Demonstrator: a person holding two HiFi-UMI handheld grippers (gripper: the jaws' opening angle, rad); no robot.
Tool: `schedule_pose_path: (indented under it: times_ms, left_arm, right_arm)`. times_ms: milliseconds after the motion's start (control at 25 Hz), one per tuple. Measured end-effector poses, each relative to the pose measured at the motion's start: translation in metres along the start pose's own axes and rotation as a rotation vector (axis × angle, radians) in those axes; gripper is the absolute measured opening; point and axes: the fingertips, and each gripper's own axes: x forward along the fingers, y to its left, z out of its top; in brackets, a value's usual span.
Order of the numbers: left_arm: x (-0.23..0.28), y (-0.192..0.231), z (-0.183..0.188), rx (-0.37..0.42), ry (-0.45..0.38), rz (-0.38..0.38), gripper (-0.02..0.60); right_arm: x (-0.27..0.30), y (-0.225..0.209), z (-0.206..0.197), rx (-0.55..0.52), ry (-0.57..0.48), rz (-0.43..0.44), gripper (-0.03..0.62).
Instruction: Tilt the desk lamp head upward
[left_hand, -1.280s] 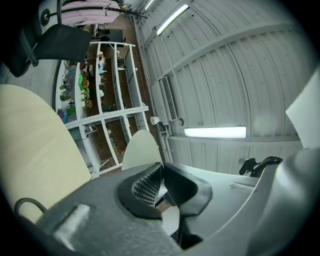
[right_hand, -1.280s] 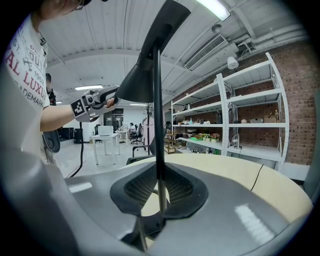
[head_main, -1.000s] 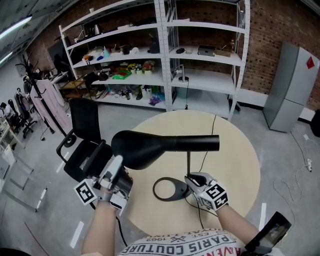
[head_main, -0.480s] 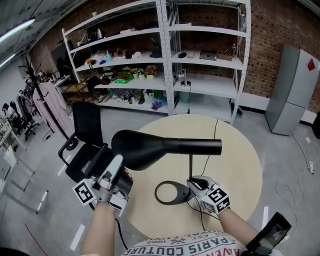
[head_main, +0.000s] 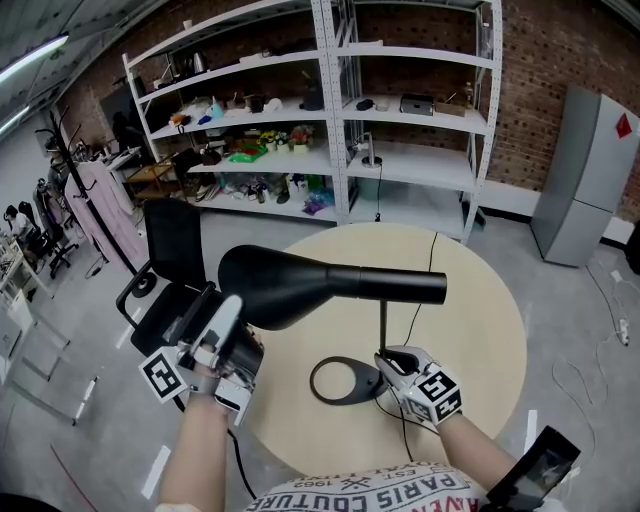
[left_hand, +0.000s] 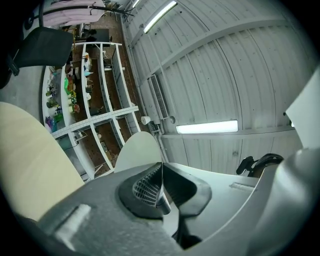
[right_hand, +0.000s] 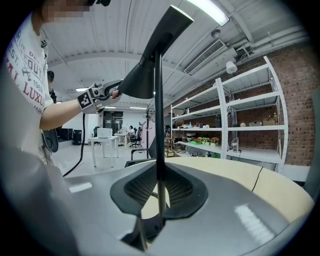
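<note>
Left gripper (left_hand: 160, 184) is clenched on the thin rim of the black lamp head (head_main: 300, 285), at its wide end, where a lift would give the most leverage about the joint. Right gripper (right_hand: 159, 186) is clamped on the slim stem (head_main: 382, 325) just above the ring base (head_main: 338, 381), probably to keep the lamp from tipping or sliding on the round table (head_main: 480, 330). The head lies near level above the table, so the tilt looks barely begun.

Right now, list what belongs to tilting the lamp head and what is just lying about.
Job: lamp head, held by left gripper; stem, held by right gripper; base.
Lying about: chair, shelves, grey cabinet, coat rack.
</note>
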Motion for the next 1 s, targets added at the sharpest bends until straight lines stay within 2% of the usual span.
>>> schedule_pose_path:
  times_ms: [1000]
  left_arm:
    - [0.028,-0.02,0.004,0.082,0.035,-0.014,0.003]
  right_arm:
    - [0.0,-0.011,-0.007,-0.013,0.033,-0.033,0.048]
